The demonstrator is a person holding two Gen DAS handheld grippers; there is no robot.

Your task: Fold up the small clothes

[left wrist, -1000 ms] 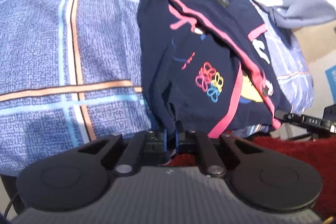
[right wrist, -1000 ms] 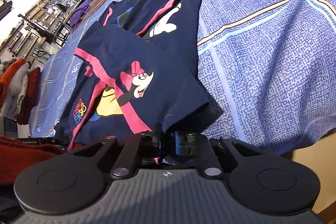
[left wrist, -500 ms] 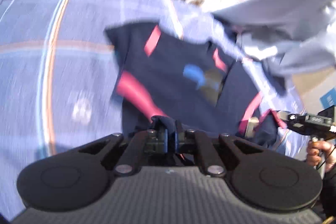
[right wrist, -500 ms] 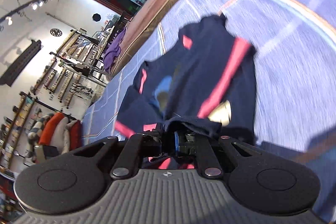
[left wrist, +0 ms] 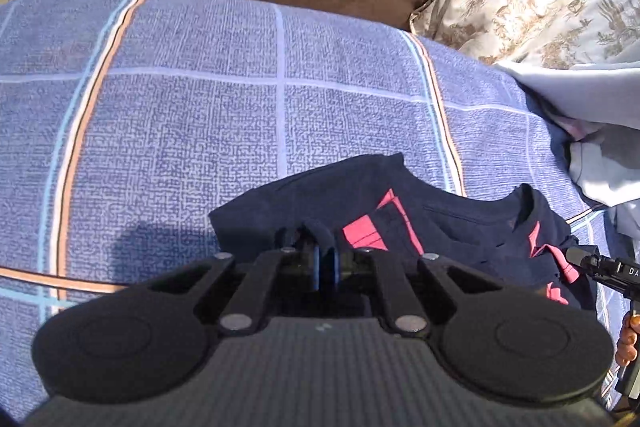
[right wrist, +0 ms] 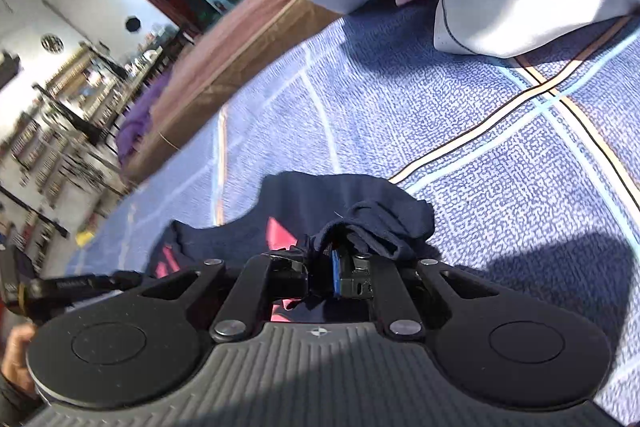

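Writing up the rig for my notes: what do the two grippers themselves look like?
Both are matte black. The left gripper and right gripper each have two round side discs, silver pivot bolts, angled link bars, a grey ribbed body, and blue pads on the fingers.

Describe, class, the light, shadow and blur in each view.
Left wrist view: hard sunlight, sharp focus; the left gripper casts a shadow on the bedspread beside the shirt. Right wrist view: bright; dark shadow right of the right gripper; the background room is blurred, edges bent by the fisheye.
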